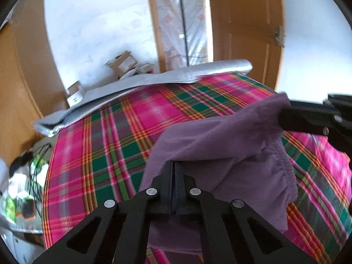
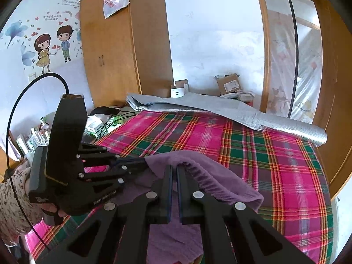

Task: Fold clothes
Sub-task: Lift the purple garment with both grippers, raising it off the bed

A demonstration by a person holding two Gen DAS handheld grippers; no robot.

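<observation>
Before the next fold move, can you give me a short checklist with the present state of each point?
1. Left gripper shut on the purple garment: ok, fingers together with fabric pinched at the tips.
2. Right gripper shut on the same garment: ok, the elastic waistband is drawn taut from its tips.
3. Garment lifted between the two grippers: ok, it hangs off the plaid sheet.
4. Landing area on the sheet free: ok ahead; the silver mat lies only along the far edge.
5. Lower part of the garment hanging straight: cannot tell, hidden behind the fingers.
</observation>
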